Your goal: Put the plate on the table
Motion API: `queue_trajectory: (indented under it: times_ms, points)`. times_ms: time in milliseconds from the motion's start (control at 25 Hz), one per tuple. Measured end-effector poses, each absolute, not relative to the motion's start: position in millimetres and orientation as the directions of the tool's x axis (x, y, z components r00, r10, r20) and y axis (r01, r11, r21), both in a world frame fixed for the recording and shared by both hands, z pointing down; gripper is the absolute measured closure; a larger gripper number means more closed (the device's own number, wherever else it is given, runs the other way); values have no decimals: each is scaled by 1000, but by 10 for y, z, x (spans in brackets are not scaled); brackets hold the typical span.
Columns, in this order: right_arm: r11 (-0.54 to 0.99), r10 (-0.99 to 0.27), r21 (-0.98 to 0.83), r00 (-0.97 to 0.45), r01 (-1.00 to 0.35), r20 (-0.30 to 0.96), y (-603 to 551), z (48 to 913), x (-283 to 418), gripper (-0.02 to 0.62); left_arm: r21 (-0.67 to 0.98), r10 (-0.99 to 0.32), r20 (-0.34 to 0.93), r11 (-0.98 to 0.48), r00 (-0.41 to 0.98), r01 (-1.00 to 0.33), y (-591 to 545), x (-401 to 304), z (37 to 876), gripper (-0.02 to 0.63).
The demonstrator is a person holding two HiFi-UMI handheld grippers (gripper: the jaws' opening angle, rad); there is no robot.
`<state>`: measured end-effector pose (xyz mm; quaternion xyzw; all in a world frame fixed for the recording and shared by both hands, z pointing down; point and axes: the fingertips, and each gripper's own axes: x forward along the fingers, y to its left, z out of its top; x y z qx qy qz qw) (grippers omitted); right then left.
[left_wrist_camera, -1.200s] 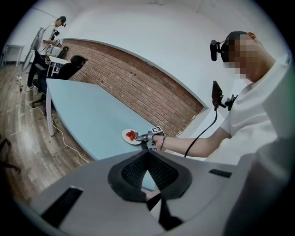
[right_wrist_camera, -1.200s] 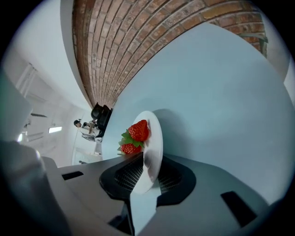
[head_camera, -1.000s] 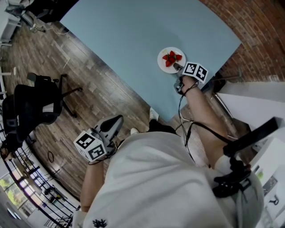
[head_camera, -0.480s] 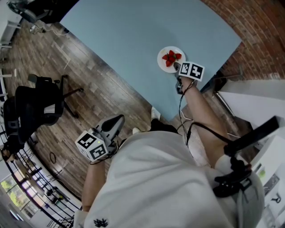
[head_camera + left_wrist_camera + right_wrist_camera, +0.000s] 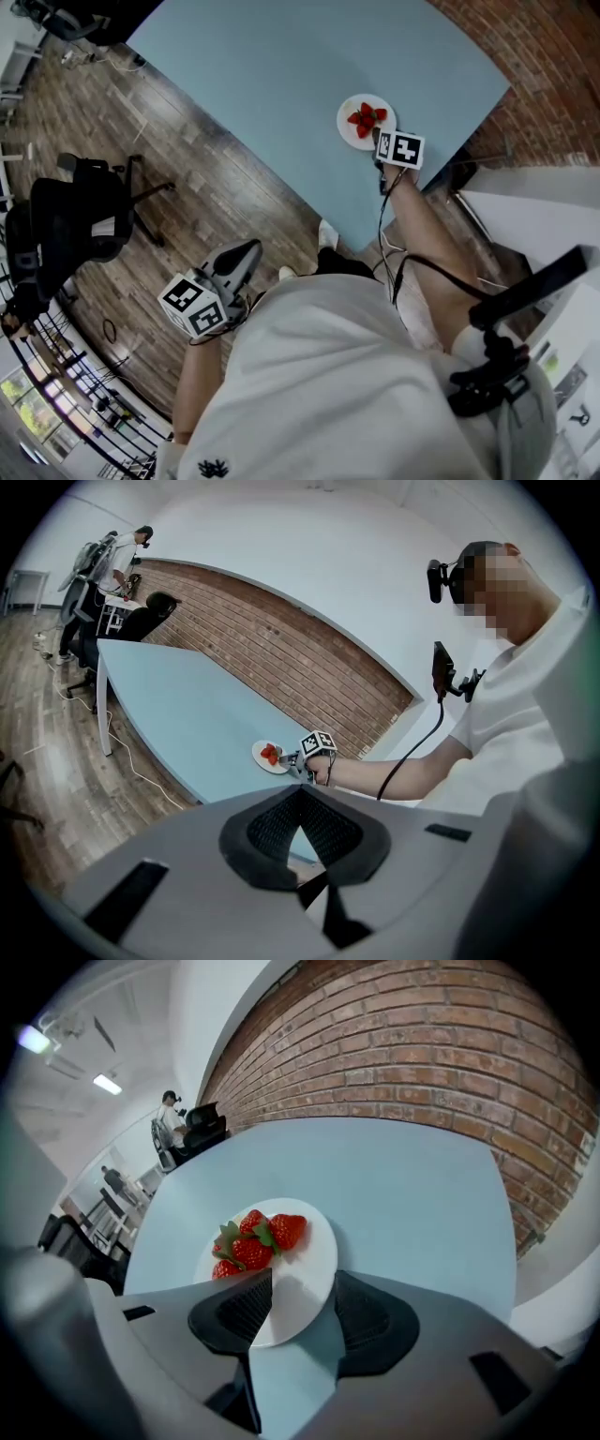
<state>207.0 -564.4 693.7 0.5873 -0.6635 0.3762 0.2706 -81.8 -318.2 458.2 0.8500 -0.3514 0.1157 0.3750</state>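
Note:
A white plate (image 5: 352, 134) with several strawberries (image 5: 367, 116) lies flat on the light blue table (image 5: 281, 84), near its right front corner. My right gripper (image 5: 378, 140) reaches to the plate's near rim. In the right gripper view its jaws are opening, the plate's (image 5: 314, 1241) rim lies between them, and the pads stand clear of it on both sides of the right gripper (image 5: 304, 1277). My left gripper (image 5: 251, 250) hangs low beside the person's body, over the wooden floor, well off the table. Its jaws meet at the tips in the left gripper (image 5: 300, 801) view, with nothing in them.
A black office chair (image 5: 75, 225) stands on the wooden floor to the left. A brick wall (image 5: 553, 56) runs behind the table's right side. White furniture (image 5: 525, 216) sits at the right by the person. A cable trails along the right forearm. People (image 5: 122, 555) are at the far end.
The plate and the right gripper have shifted a little farther onto the table. The right gripper's marker cube has turned slightly. The left gripper has stayed put.

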Motion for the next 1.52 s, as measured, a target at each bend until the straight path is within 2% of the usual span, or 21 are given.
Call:
queue_trajectory:
  times_ms: [200,880,1520]
  points:
    - [49,-589,-111,-119,-993,800,-5647,6970,2183,396,558,-516,457,-467,724,-685,-3163,-821,4579,606]
    - [76,-596,-117,-139,-990,791,-5610,6947,2080,396,555,-518,448,-478,729,-681,-3104,-936,4572,606]
    - [115,-655,-91,-144,-989,742,-5150,6529,2074,396,551,-499,420,-523,758,-650,-2874,-1181,4556,606]
